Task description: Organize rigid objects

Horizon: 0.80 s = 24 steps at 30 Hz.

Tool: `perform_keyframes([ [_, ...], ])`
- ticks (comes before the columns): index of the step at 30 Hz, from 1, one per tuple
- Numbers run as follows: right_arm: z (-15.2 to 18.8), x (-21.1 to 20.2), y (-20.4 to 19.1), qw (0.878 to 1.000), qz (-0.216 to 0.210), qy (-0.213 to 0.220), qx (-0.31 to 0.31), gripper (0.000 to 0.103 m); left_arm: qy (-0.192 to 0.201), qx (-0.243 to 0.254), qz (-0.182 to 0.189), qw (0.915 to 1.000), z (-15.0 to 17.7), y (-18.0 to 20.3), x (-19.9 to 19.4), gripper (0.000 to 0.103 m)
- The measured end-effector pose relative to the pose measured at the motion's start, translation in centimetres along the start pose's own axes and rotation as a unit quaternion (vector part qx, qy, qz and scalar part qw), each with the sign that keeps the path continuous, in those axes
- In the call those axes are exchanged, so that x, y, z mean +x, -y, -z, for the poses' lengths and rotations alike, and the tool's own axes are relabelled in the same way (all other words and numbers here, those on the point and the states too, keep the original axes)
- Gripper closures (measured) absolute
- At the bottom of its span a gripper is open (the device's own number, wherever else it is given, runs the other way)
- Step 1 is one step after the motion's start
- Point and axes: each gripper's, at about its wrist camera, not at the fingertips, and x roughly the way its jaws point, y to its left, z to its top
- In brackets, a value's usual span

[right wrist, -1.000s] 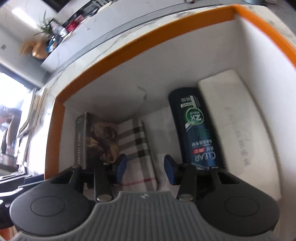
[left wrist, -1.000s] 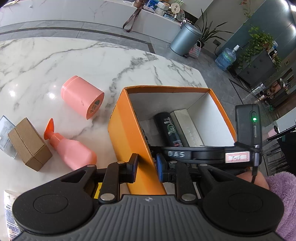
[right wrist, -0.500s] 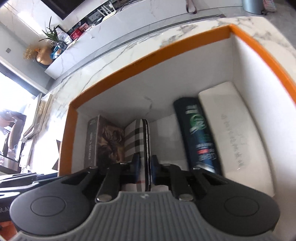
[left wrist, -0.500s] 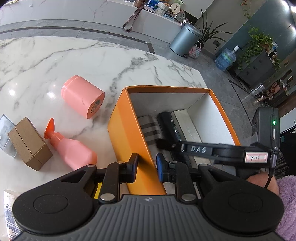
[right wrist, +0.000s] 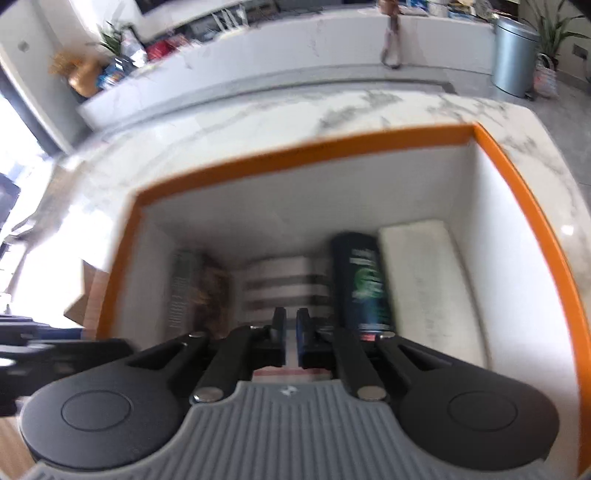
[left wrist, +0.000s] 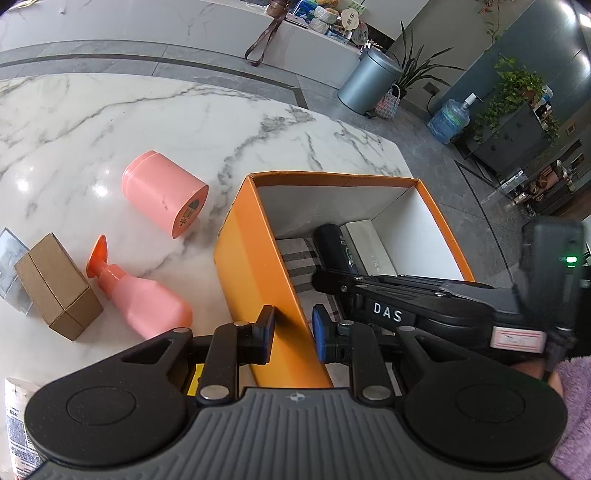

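Up comes the right hand-held gripper (right wrist: 291,334), jaws now closed on nothing, plaid box (right wrist: 284,284) left flat inside. Left hand-held gripper (left wrist: 290,334) clamps the orange box (left wrist: 258,266) wall; four items packed, pink bottle (left wrist: 144,299), pink cylinder (left wrist: 162,195) and cardboard box (left wrist: 55,284) wait on the surface (left wrist: 92,122).

White marble bench (left wrist: 110,122) with grey veining, glossy under overhead glare. Grey tile floor (left wrist: 454,173). Long white counter (left wrist: 184,26) behind. Steel bin (left wrist: 369,83), potted plant (left wrist: 417,70), water jug (left wrist: 448,120), dark cabinet (left wrist: 517,133) under trailing ivy (left wrist: 513,88).
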Motion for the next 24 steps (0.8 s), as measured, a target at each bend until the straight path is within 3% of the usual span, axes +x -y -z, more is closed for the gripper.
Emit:
perform_keyframes([
  [4, -1.5, 0.0, -1.2, 0.997, -0.064, 0.009, 0.039, 0.090, 0.001, -0.001, 0.007, 1.0000, 0.1, 0.1, -0.4, 0.081],
  [6, -2.2, 0.4, -1.6, 0.995, -0.085, 0.006, 0.056, 0.075, 0.004, 0.005, 0.008, 1.0000, 0.2, 0.2, -0.7, 0.081],
  [11, -2.4, 2.7, -3.4, 0.996, -0.070, -0.023, 0.049, 0.077, 0.001, 0.004, 0.016, 0.9999, 0.2, 0.0, -0.8, 0.082],
  [14, -2.0, 2.8, -3.4, 0.995, -0.084, -0.032, 0.042, 0.076, 0.002, 0.003, 0.019, 0.9998, 0.2, 0.0, -0.7, 0.082],
  [18, -2.2, 2.3, -3.6, 0.999, -0.045, -0.018, 0.021, 0.077, 0.002, 0.001, 0.020, 0.9998, 0.1, -0.2, -0.6, 0.082],
  [19, -2.3, 2.1, -3.4, 0.999, -0.029, -0.016, 0.020, 0.078, 0.002, 0.000, 0.022, 0.9998, 0.1, -0.2, -0.6, 0.082],
  [20, -2.4, 2.2, -3.0, 1.000, -0.015, -0.017, 0.020, 0.092, 0.002, -0.002, 0.022, 0.9998, 0.1, -0.2, -0.5, 0.082],
  [21, -2.6, 2.6, -2.7, 0.999, -0.015, -0.025, 0.022, 0.097, 0.002, -0.003, 0.022, 0.9998, 0.1, -0.2, -0.4, 0.082],
  [24, -2.3, 3.2, -2.0, 0.999, -0.011, -0.034, 0.033, 0.097, 0.002, -0.001, 0.019, 0.9998, 0.1, -0.2, -0.5, 0.082],
])
